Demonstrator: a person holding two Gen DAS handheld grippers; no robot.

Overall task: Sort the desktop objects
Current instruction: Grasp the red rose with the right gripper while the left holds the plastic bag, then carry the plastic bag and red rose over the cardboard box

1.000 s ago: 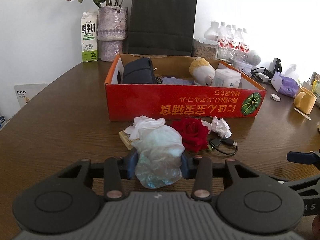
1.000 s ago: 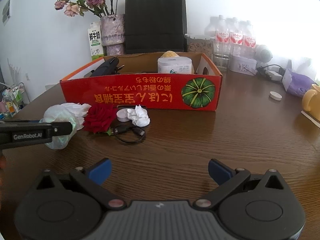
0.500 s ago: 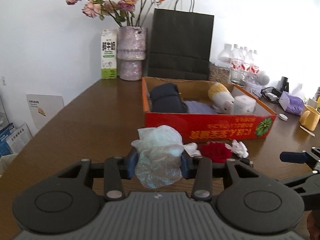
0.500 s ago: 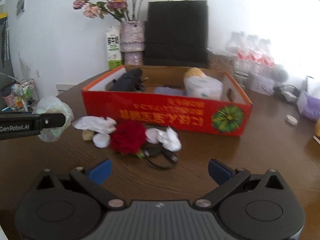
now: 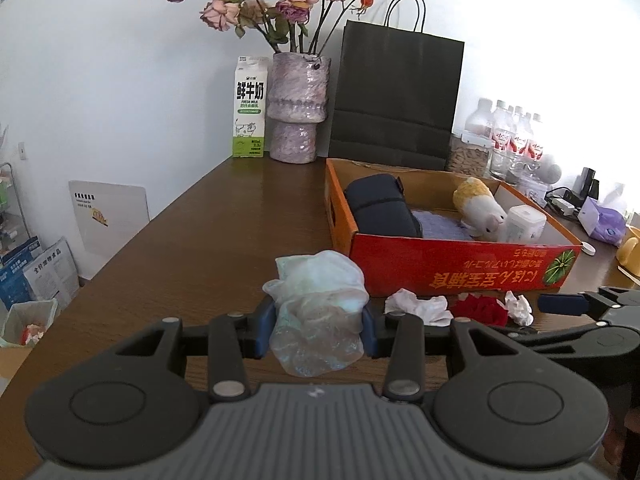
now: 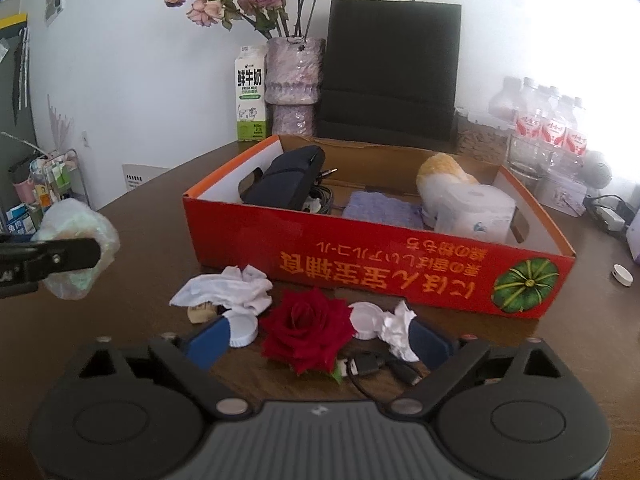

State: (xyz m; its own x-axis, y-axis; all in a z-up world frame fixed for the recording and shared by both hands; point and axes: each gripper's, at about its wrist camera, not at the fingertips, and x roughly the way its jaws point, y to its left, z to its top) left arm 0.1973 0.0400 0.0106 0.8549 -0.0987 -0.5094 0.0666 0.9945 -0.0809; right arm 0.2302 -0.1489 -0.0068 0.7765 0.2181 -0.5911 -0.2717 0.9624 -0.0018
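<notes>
**Crumpled bag held, rose between the closing fingers**

The left hand-held gripper (image 5: 319,326) is clenched on a crumpled, translucent plastic bag (image 5: 318,312), lifted above the glossy brown wooden table (image 5: 208,248). The right hand-held gripper (image 6: 318,338) is closing, its blue pads not yet pressing anything; between them lies a velvety red rose (image 6: 308,330), with round white caps, wrinkled tissue (image 6: 228,290) and a black cable (image 6: 372,366) around it. At twelve o'clock stands the red cardboard box (image 6: 400,260), holding a dark pouch and a soft toy.

Red rose (image 6: 307,329) between closing right gripper (image 6: 318,344) fingers (image 6: 210,340), untouched.
</notes>
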